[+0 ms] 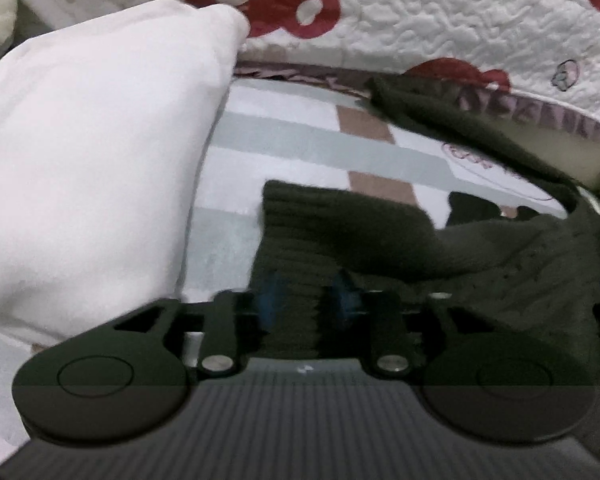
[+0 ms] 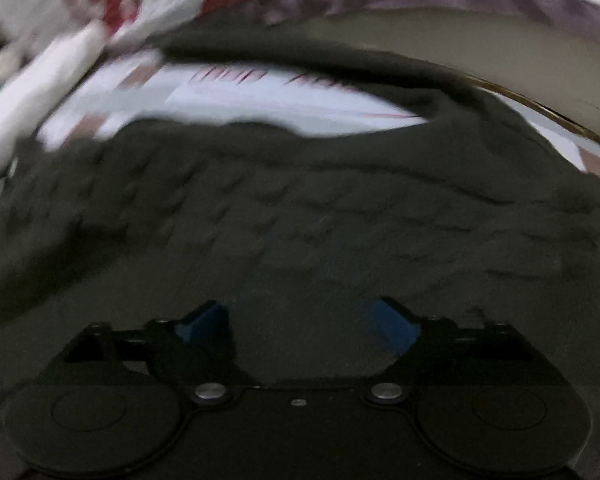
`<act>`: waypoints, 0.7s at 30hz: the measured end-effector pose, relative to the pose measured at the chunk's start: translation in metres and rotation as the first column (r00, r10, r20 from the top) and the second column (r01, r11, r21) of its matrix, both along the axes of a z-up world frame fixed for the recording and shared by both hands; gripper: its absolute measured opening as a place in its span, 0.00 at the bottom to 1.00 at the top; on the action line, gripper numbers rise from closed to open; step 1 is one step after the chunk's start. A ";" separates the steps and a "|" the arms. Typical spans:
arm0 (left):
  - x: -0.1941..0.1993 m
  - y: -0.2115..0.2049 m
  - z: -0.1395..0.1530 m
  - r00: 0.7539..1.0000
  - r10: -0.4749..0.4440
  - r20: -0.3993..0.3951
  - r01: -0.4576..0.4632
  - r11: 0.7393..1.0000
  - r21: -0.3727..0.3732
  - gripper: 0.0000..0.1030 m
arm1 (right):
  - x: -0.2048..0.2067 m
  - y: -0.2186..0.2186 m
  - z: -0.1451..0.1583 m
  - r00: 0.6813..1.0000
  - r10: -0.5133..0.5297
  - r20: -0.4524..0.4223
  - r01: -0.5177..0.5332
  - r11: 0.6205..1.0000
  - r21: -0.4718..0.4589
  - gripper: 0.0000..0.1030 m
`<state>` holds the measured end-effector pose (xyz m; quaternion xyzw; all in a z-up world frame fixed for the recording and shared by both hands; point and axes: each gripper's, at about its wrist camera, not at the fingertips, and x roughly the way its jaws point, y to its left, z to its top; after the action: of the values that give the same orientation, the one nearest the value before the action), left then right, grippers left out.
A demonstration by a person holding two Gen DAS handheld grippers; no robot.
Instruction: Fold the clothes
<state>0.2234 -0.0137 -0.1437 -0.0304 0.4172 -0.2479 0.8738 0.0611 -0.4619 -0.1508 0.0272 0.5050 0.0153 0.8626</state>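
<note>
One dark knit sweater (image 1: 380,232), half-gathered on a bed (image 1: 284,136).

Sweater: count 1, lying at 3 to 6 o'clock in the left view; judged soft, thick, limp, best taken at hem or ribbed edge. Pillow (image 1: 92,152): count 1, at 9 o'clock. Quilt (image 1: 460,20): count 1, at 12 o'clock. Left tongs (image 1: 309,300): narrowed onto a ribbed fold, gripping it. Right tongs (image 2: 300,328): spread apart over the knit, pinching nothing.

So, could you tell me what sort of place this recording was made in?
Most likely a bedroom, with the work done on a bed: a white pillow lies on a checked sheet, a bear-print quilt is bunched behind, and the dark knit sweater is spread over the bedding.
</note>
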 end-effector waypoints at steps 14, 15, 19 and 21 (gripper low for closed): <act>0.011 -0.023 -0.010 0.994 -0.069 -0.089 0.061 0.995 -0.084 0.00 | -0.016 0.000 0.000 0.999 0.022 0.023 -0.022 1.000 -0.010 0.91; 0.006 -0.022 -0.008 0.997 -0.052 -0.062 0.047 0.996 -0.080 0.00 | -0.017 -0.001 0.000 0.999 0.022 0.027 -0.022 1.000 -0.008 0.91; -0.009 -0.011 0.013 0.997 0.030 0.075 -0.027 0.999 -0.041 0.00 | -0.017 -0.001 -0.001 0.999 0.025 0.041 -0.025 1.000 -0.008 0.91; -0.009 -0.005 0.021 0.992 0.066 0.111 -0.066 0.998 -0.009 0.02 | -0.019 -0.001 -0.001 0.998 0.027 0.050 -0.026 1.000 -0.008 0.91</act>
<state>0.2142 -0.0188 -0.1223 -0.0325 0.3661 -0.2213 0.9033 0.0423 -0.4627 -0.1519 0.0170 0.4835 0.0256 0.8748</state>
